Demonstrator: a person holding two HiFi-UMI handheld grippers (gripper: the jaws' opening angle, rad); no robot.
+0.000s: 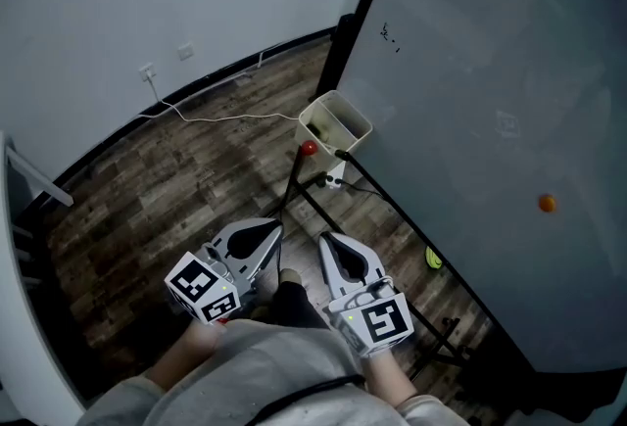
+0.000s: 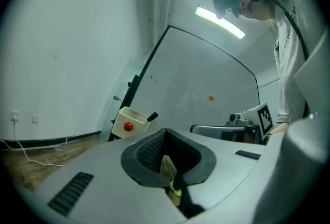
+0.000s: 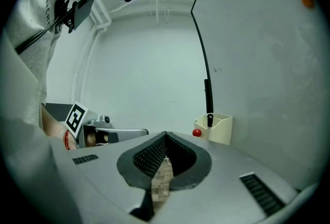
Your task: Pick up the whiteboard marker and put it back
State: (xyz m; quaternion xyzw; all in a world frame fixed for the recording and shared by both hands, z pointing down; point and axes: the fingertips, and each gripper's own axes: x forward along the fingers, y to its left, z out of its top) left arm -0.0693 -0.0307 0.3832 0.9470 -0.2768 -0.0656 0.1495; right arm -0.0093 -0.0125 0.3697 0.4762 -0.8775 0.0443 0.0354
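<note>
Head view, grippers: left gripper and right gripper side by side, low, near the body.
Jaws: both closed, tips meeting, nothing held.
Marker: black, standing in the cream box at the whiteboard lower corner.
Advice: open wide first, come down from above, pinch the barrel squarely.

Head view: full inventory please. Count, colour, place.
whiteboard: 1, pale grey, right, in a black frame
holder box: 1, cream, at the board's left edge
marker: 1, black, upright in the box
round knob: 1, red, beside the box
dot: 1, orange, on the board
small object: 1, yellow-green, at the board's lower edge
cable: 1, white, on the wood floor
left gripper: grey, shut, empty
right gripper: grey, shut, empty
</note>
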